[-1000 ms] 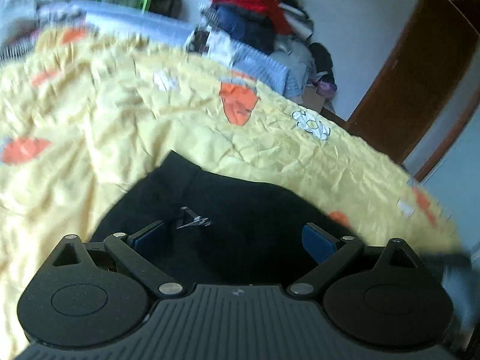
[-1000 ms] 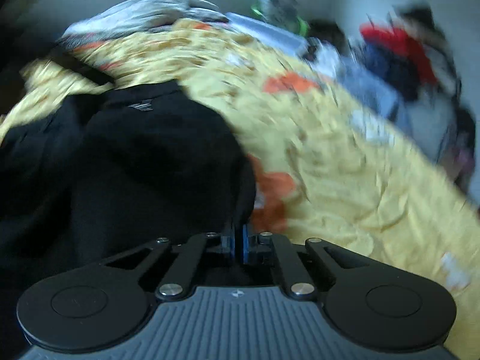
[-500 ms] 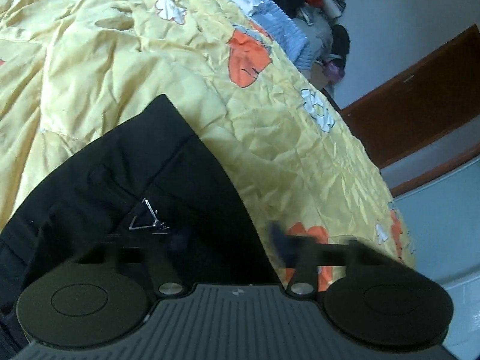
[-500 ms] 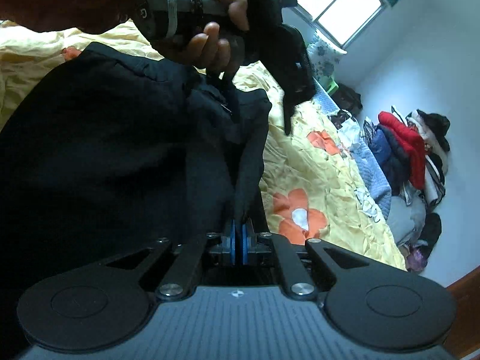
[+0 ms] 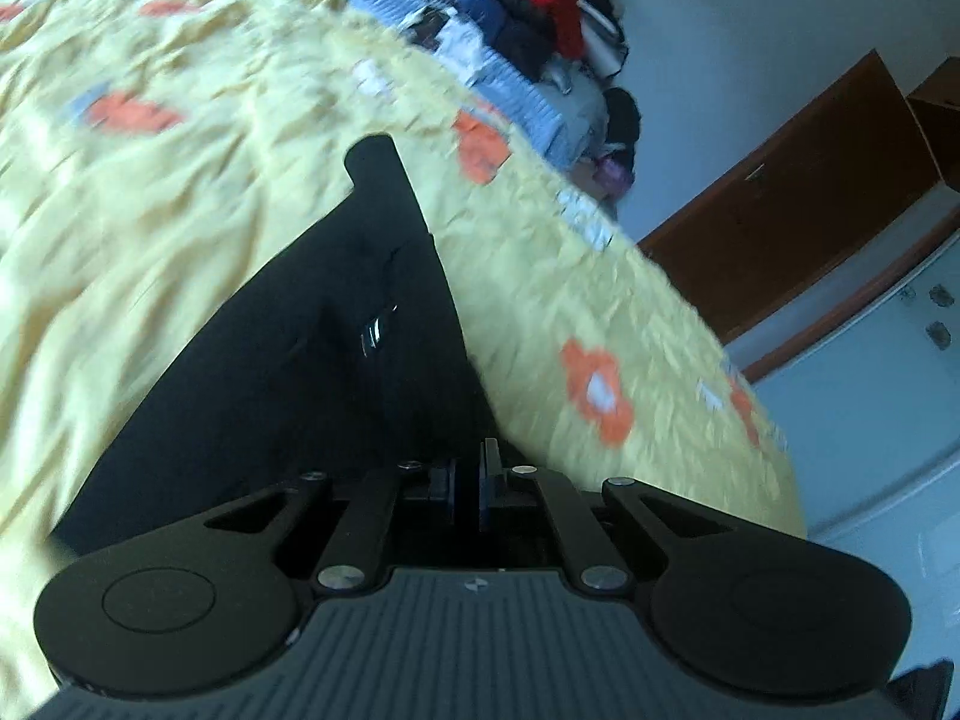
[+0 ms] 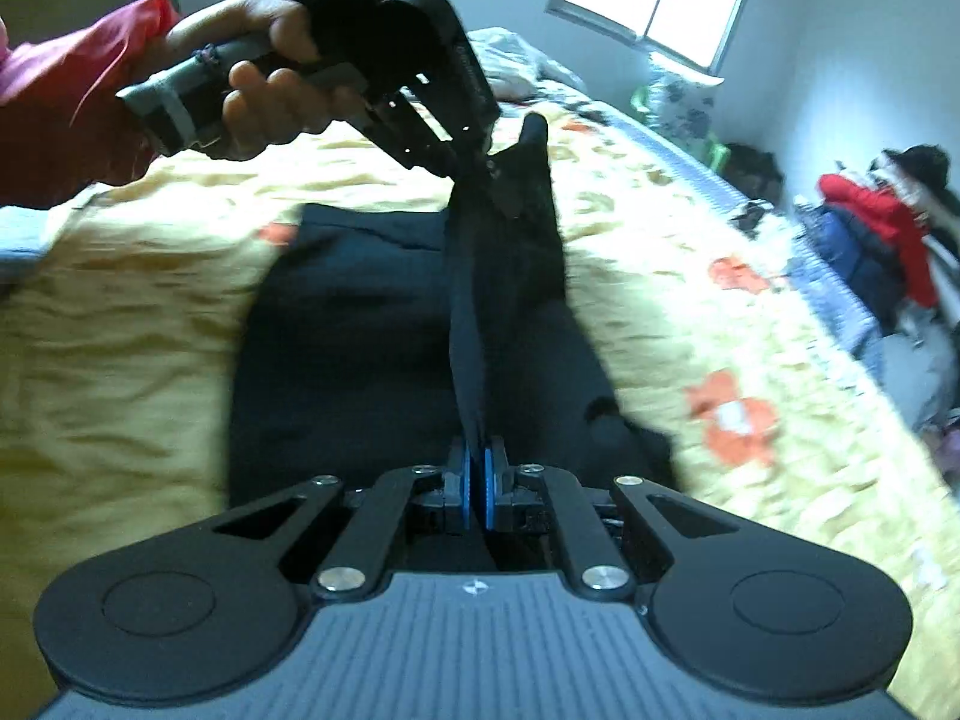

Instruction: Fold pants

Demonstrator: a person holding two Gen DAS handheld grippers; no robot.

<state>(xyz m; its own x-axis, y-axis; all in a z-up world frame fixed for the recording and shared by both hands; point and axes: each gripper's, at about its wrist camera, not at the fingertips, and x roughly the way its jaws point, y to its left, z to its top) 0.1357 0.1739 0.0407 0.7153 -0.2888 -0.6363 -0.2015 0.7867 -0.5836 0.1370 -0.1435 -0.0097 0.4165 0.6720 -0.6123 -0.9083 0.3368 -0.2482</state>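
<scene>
Right gripper (image 6: 474, 480) is clamped on the near edge of the black pants (image 6: 360, 360), as before. Left gripper (image 6: 480, 159), spread wide a second ago, is now pinched on the far edge. Fabric is lifted taut above the yellow quilt (image 6: 120, 330); a fold can likely be carried over.

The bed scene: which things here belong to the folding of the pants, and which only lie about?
Belong to the job:
- black pants
- left hand-held gripper, shut on the pants
- right hand-held gripper, shut on the pants
- yellow flowered bedspread, the work surface

Only lying about:
- pile of clothes
- wooden door
- window
</scene>
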